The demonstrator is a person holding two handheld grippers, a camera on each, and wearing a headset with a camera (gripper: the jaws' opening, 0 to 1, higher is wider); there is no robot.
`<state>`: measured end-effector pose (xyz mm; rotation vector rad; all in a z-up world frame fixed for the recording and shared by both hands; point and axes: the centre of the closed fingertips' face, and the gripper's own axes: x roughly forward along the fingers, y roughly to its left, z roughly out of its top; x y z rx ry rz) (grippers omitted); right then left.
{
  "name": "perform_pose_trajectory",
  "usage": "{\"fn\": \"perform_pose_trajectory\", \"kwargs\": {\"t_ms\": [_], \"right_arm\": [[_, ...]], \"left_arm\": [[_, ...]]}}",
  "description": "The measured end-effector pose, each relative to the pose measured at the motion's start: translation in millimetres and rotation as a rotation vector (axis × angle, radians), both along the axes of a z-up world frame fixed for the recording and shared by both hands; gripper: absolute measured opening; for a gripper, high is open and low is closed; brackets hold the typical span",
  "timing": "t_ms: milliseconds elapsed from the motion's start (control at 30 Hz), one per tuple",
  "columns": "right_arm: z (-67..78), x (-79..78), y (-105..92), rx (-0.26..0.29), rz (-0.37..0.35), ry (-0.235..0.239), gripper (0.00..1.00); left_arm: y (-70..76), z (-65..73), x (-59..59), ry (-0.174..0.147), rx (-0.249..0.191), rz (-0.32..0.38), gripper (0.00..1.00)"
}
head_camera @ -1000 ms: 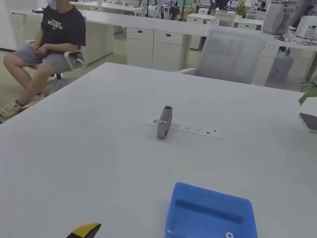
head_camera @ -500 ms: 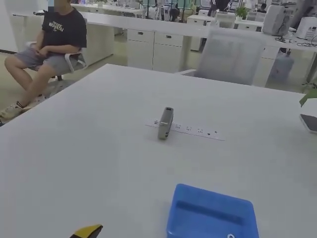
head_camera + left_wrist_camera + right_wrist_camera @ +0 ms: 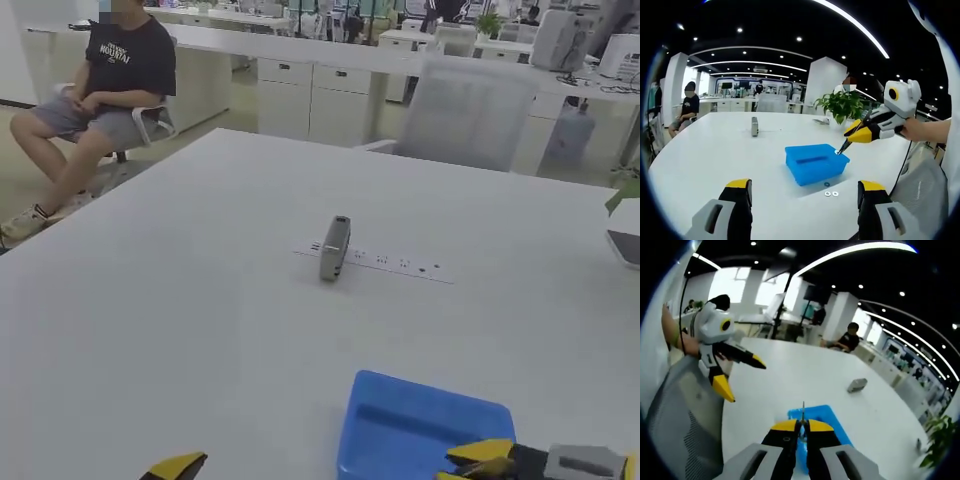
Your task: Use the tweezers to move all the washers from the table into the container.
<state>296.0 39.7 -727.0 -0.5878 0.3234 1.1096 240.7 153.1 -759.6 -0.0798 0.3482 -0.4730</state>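
Head view: a blue container (image 3: 400, 425) is seen. Left gripper view: washers (image 3: 828, 193) are left beside it on the tabletop (image 3: 715, 150); the left gripper (image 3: 805, 186) is spread wide, empty. Right gripper view: tweezers (image 3: 803, 413) are clamped by the right gripper (image 3: 802, 428).

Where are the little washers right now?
In the left gripper view, the washers lie on the white table, close beside the blue container's near side.

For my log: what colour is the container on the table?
Blue; the container shows best in the left gripper view.
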Motion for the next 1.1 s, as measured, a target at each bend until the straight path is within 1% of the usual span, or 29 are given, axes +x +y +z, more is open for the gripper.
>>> {"fn": "perform_pose_trajectory", "kwargs": {"t_ms": [67, 167, 233, 267, 300, 333, 367, 400, 433, 467, 500, 533, 567, 600, 633, 667, 733, 767, 833, 900, 933, 967, 1100], "right_arm": [[-0.3, 10.3, -4.6, 0.011, -0.036, 0.006, 0.02], [-3.7, 25.9, -12.4, 0.025, -0.100, 0.028, 0.02], [-5.4, 33.0, -16.1, 0.044, -0.141, 0.059, 0.02], [-6.2, 38.7, -17.5, 0.068, -0.167, 0.084, 0.02], [-8.1, 42.1, -19.0, 0.084, -0.199, 0.118, 0.02], [-11.7, 48.2, -21.4, 0.110, -0.243, 0.170, 0.02], [-13.1, 51.1, -20.8, 0.135, -0.254, 0.203, 0.02], [-16.7, 57.3, -22.4, 0.175, -0.298, 0.259, 0.02], [-19.5, 60.9, -22.9, 0.201, -0.321, 0.300, 0.02], [-21.9, 66.4, -22.4, 0.246, -0.343, 0.342, 0.02], [-24.6, 70.1, -22.9, 0.263, -0.357, 0.366, 0.02], [-29.4, 72.4, -23.8, 0.273, -0.378, 0.408, 0.02], [-32.4, 75.7, -24.7, 0.277, -0.390, 0.419, 0.02], [-37.6, 75.7, -25.0, 0.266, -0.398, 0.451, 0.02], [-40.2, 78.1, -25.6, 0.268, -0.414, 0.465, 0.02], [-42.0, 81.5, -26.1, 0.271, -0.418, 0.466, 0.02], [-48.3, 82.5, -26.0, 0.263, -0.429, 0.508, 0.02], [-50.0, 85.6, -25.9, 0.266, -0.435, 0.504, 0.02], [-56.8, 86.2, -25.2, 0.252, -0.452, 0.535, 0.02], [-61.4, 87.8, -23.9, 0.242, -0.456, 0.537, 0.02], [-65.4, 88.4, -23.7, 0.230, -0.464, 0.548, 0.02], [-68.3, 89.7, -23.6, 0.220, -0.467, 0.543, 0.02], [-73.3, 91.5, -22.7, 0.201, -0.472, 0.543, 0.02]], "left_arm": [[-0.5, -0.2, -0.2, 0.000, 0.003, -0.003, 0.89], [-0.9, -0.7, -0.5, 0.002, 0.005, -0.006, 0.89], [-1.0, -0.6, -0.6, 0.002, 0.004, -0.006, 0.89], [-1.0, -0.4, -0.7, 0.001, 0.004, -0.007, 0.89], [-1.1, -0.4, -0.7, 0.001, 0.003, -0.008, 0.89], [-0.9, -0.5, -0.9, 0.002, 0.003, -0.008, 0.89], [-0.9, -0.5, -1.0, 0.002, 0.003, -0.008, 0.89], [-1.0, -0.4, -1.1, 0.002, 0.002, -0.009, 0.89], [-0.9, -0.7, -1.2, 0.003, 0.002, -0.009, 0.89], [-0.7, -0.9, -1.4, 0.004, 0.003, -0.008, 0.89], [-0.7, -0.9, -1.5, 0.005, 0.003, -0.008, 0.89], [-0.5, -0.8, -1.6, 0.005, 0.001, -0.007, 0.89], [-0.3, -0.8, -1.7, 0.006, 0.002, -0.006, 0.89], [0.3, -1.0, -1.8, 0.007, 0.003, -0.004, 0.89], [0.6, -1.0, -1.8, 0.007, 0.001, -0.002, 0.89], [0.8, -0.8, -1.7, 0.007, 0.000, -0.001, 0.89], [1.0, -0.8, -1.7, 0.007, -0.001, 0.000, 0.89], [1.0, -0.8, -1.7, 0.007, -0.001, 0.000, 0.89], [0.6, -1.1, -1.7, 0.009, 0.000, -0.003, 0.89], [0.1, -2.0, -2.2, 0.014, 0.002, -0.006, 0.89], [-0.5, -2.4, -2.5, 0.016, 0.005, -0.009, 0.89], [-1.2, -2.6, -2.7, 0.018, 0.005, -0.012, 0.88], [-2.0, -3.2, -3.1, 0.022, 0.007, -0.016, 0.88]]}}
